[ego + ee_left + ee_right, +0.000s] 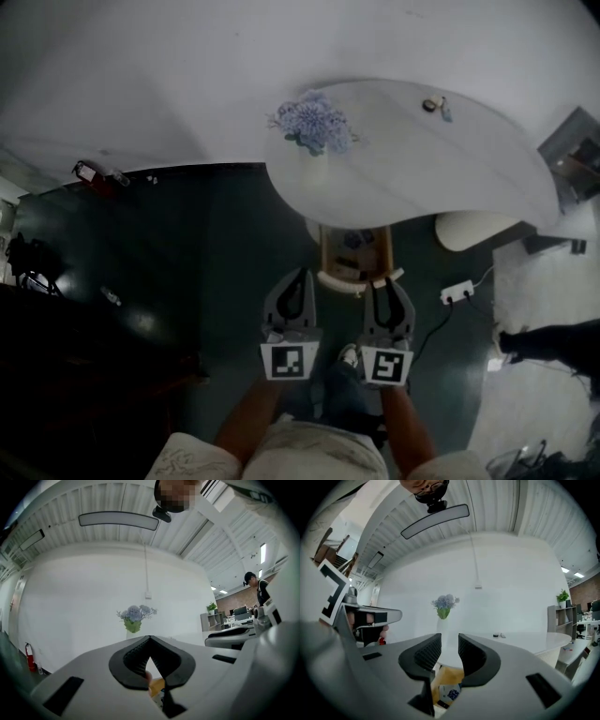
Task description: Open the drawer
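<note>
A wooden drawer stands pulled out under the edge of the white table, with a blue-printed packet inside. Both grippers hang side by side just in front of it, pointing at it and touching nothing. My left gripper is shut, its ribbed pads meeting at the tips with nothing between them. The right gripper is open, with a clear gap between its pads. Below that gap the drawer's yellow wood and the packet show. The left gripper also appears at the left edge of the right gripper view.
A vase of pale blue flowers and small items sit on the table. A white power strip with its cable lies on the dark floor to the right, near a white seat. A fire extinguisher stands far left. Another person's leg is at the right.
</note>
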{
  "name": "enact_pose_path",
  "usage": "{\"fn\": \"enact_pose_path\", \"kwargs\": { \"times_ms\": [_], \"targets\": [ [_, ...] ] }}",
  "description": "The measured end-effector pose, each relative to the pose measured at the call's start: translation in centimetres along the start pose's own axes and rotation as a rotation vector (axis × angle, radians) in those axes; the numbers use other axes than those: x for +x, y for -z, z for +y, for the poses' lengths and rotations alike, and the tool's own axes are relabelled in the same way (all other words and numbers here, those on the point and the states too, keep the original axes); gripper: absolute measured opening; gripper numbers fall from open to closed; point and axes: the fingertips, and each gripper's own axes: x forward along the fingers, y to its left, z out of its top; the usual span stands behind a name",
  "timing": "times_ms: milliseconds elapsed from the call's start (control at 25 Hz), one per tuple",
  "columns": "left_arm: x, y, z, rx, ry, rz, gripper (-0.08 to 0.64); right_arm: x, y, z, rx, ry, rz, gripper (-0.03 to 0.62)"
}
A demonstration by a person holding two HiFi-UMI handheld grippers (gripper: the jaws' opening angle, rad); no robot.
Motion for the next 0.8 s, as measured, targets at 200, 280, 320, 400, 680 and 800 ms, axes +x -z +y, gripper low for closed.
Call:
{"fn": "enact_pose_path", "kwargs": {
  "times_ms": [200,280,320,400,680,800],
  "targets": [
    [-0.9,-3.9,-0.2,0.039,0.020,-0.032,-0.005,-0.6,-5.7,0.1,-0.014,-0.024,-0.058,0.117],
    [-1.3,-5.1,-0.4,0.032,0.019,-0.030,-0.005,-0.9,-7.6,0.3,-0.025,-0.036,-0.075,0.117],
    [-1.5,-5.6,-0.6,0.039,0.023,-0.032,-0.005,-1.1,-8.4,0.3,-0.028,-0.042,-0.086,0.116],
    [-2.0,-6.5,-1.0,0.059,0.032,-0.039,-0.005,-1.6,-9.9,0.4,-0.028,-0.048,-0.110,0.115],
    [-2.7,-8.0,-1.5,0.046,0.044,-0.056,-0.005,-3.0,-12.0,-0.1,-0.013,-0.034,-0.139,0.028],
    [-2.9,-8.5,-1.6,0.039,0.050,-0.064,-0.005,-3.3,-12.3,0.1,-0.012,-0.041,-0.149,0.006]
  ]
}}
